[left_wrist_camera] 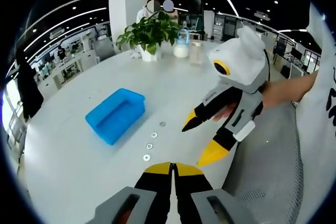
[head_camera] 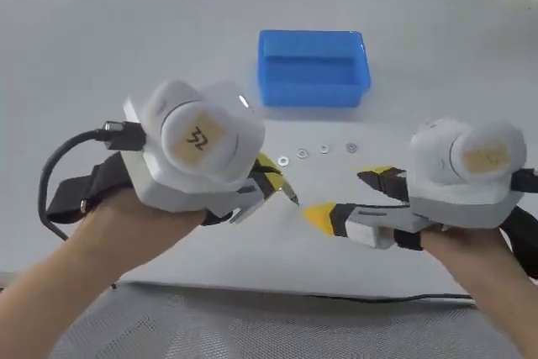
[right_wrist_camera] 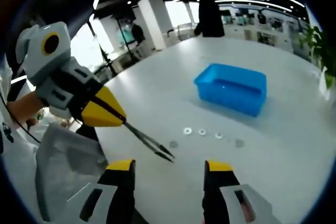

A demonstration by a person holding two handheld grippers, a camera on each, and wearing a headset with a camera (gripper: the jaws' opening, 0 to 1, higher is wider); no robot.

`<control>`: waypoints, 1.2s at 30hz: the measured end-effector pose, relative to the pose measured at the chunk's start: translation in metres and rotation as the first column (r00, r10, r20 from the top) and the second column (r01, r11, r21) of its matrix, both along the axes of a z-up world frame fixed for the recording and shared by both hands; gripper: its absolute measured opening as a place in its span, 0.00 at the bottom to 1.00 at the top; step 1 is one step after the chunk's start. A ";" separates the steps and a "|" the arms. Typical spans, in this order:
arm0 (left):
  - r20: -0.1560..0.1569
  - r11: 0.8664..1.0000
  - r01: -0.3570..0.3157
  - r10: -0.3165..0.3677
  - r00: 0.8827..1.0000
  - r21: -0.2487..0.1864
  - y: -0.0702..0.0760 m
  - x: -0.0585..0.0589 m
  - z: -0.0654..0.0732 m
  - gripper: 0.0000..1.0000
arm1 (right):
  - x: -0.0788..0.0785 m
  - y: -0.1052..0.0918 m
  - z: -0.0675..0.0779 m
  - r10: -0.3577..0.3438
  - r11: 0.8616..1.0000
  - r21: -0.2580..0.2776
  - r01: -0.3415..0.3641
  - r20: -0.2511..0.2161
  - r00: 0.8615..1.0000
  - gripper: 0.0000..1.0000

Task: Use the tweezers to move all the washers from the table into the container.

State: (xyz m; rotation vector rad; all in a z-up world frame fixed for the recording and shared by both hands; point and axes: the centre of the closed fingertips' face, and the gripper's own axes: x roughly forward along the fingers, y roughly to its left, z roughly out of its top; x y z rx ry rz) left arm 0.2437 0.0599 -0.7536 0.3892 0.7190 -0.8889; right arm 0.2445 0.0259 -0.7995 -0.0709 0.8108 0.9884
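Nothing's moved yet: your left gripper (left_wrist_camera: 172, 167) pinches the tweezers (right_wrist_camera: 149, 142), your right gripper (right_wrist_camera: 169, 166) gapes idle, and four washers (head_camera: 303, 155) remain tabled (the container (head_camera: 311, 94) looks empty).

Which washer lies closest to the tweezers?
The washer at the left end of the row in the head view, just beyond the tweezers held in the left gripper; the other three trail rightward.

White tabletop (right_wrist_camera: 157, 85), blue rectangular plastic container (right_wrist_camera: 231, 87) on it, small silver washers (right_wrist_camera: 202, 131) in a row near the container's front wall, thin dark tweezers (right_wrist_camera: 149, 142) left of the container, clamped in left gripper (right_wrist_camera: 123, 120), right gripper (right_wrist_camera: 169, 165) jaws parted.
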 end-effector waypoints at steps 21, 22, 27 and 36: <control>0.003 0.993 0.112 -0.112 0.994 0.036 -0.021 0.000 0.004 0.00 | 0.002 0.035 -0.009 0.164 0.986 0.000 -0.165 0.053 0.985 0.10; -0.001 0.992 0.116 -0.116 0.993 0.044 -0.021 0.001 0.004 0.00 | 0.003 0.035 -0.009 0.166 0.986 -0.002 -0.166 0.057 0.985 0.10; 0.017 0.989 0.128 -0.130 0.991 0.072 -0.018 0.005 0.009 0.00 | 0.009 0.040 -0.002 0.162 0.987 0.012 -0.163 0.053 0.985 0.10; 0.030 0.990 0.119 -0.122 0.992 0.076 -0.010 0.017 0.014 0.00 | 0.020 0.049 0.001 0.159 0.985 0.056 -0.161 0.044 0.986 0.10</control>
